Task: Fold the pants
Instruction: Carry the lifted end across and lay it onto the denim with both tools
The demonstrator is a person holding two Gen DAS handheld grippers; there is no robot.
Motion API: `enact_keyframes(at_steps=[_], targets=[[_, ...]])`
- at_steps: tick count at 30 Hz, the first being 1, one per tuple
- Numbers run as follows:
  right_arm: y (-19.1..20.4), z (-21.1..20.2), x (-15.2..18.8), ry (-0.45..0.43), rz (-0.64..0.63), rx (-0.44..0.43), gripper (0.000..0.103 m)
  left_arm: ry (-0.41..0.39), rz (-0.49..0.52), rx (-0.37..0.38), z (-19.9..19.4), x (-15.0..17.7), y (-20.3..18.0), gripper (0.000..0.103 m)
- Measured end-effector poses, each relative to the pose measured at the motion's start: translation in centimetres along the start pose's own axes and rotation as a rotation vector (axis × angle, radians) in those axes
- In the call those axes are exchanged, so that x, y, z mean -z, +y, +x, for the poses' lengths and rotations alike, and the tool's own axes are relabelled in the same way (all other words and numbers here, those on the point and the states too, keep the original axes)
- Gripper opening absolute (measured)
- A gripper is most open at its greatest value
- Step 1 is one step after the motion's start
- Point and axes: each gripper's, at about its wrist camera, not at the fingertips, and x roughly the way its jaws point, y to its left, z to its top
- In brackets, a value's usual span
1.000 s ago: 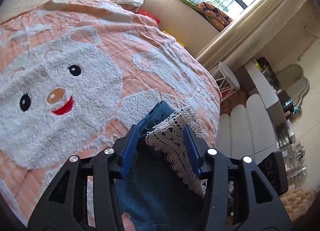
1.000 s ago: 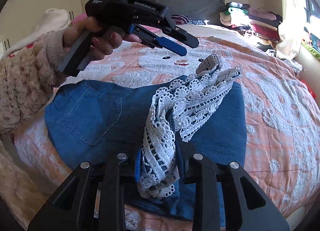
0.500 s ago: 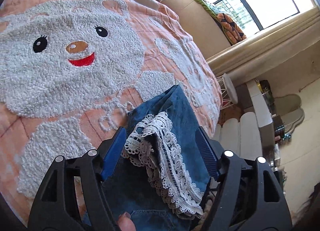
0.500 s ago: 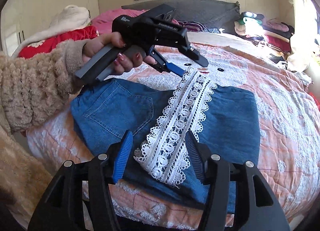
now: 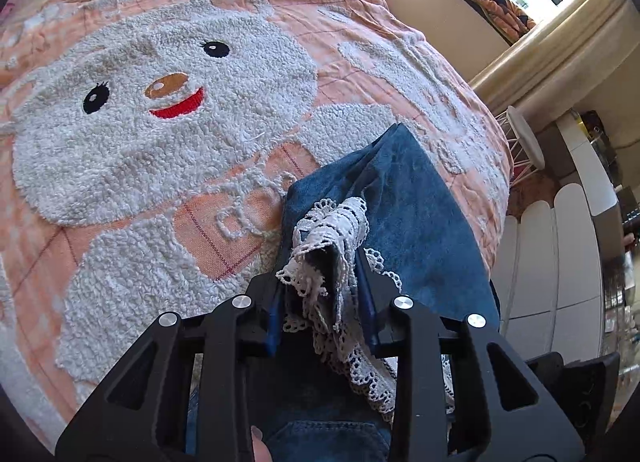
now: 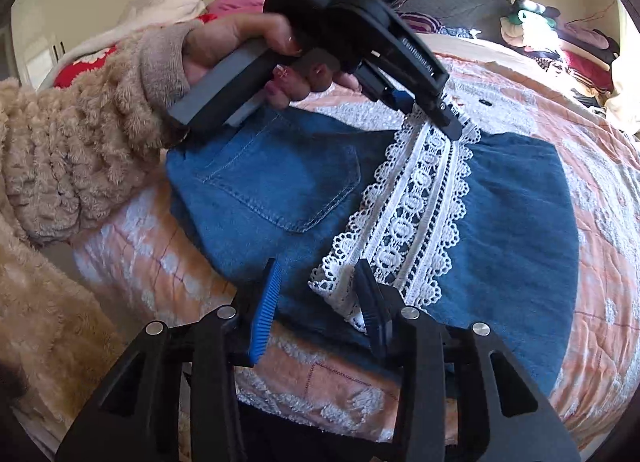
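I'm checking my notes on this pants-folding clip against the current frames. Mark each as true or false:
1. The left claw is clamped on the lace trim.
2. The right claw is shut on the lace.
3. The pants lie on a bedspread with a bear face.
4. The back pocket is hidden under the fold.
1. True: the left claw pinches the bunched lace trim.
2. False: the right claw is open, one finger resting on the lace end.
3. True: the pants lie on the bedspread.
4. False: the pocket is in plain view on top.
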Motion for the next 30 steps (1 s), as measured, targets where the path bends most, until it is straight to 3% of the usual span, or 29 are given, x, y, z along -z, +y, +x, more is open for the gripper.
enact_keyframes(at_steps=[5, 9, 11, 14, 16, 23, 25, 30], targets=[[0.1, 0.4, -0.1, 0.014, 0.008, -0.004, 0.04, -0.005, -0.011, -0.015, 1.3, 0.4, 0.7, 0.028], [-0.4, -0.3, -0.2, 0.006, 0.038, 0.003, 0.039, -0.024, -0.011, -0.034, 0.6, 0.7, 0.4, 0.029], [-0.9, -1.2, -0.2, -0.016, 0.061, 0.024, 0.039, -0.04, -0.017, -0.032, -0.6, 1.0, 0.3, 0.034], [-2.0, -2.5, 0.0, -0.054, 0.111, 0.037, 0.041, -0.092, 0.026, -0.122, -2.4, 1.4, -0.3, 0.037], [-2.7, -2.9, 0.0, -0.069, 0.14, 0.048, 0.041, -0.11, 0.027, -0.141, -3.4, 2.0, -0.2, 0.038], [-1.8, -2.3, -0.2, -0.059, 0.104, 0.017, 0.047, -0.112, -0.016, -0.129, -4.0, 3.6, -0.6, 0.042], [-0.8, -1.9, -0.3, -0.04, 0.052, 0.048, 0.051, -0.105, -0.027, -0.138, -3.3, 3.0, -0.7, 0.043], [-0.2, 0.0, -0.3, 0.015, -0.025, 0.193, 0.049, -0.072, -0.07, -0.095, -1.9, 1.5, 0.0, 0.043]])
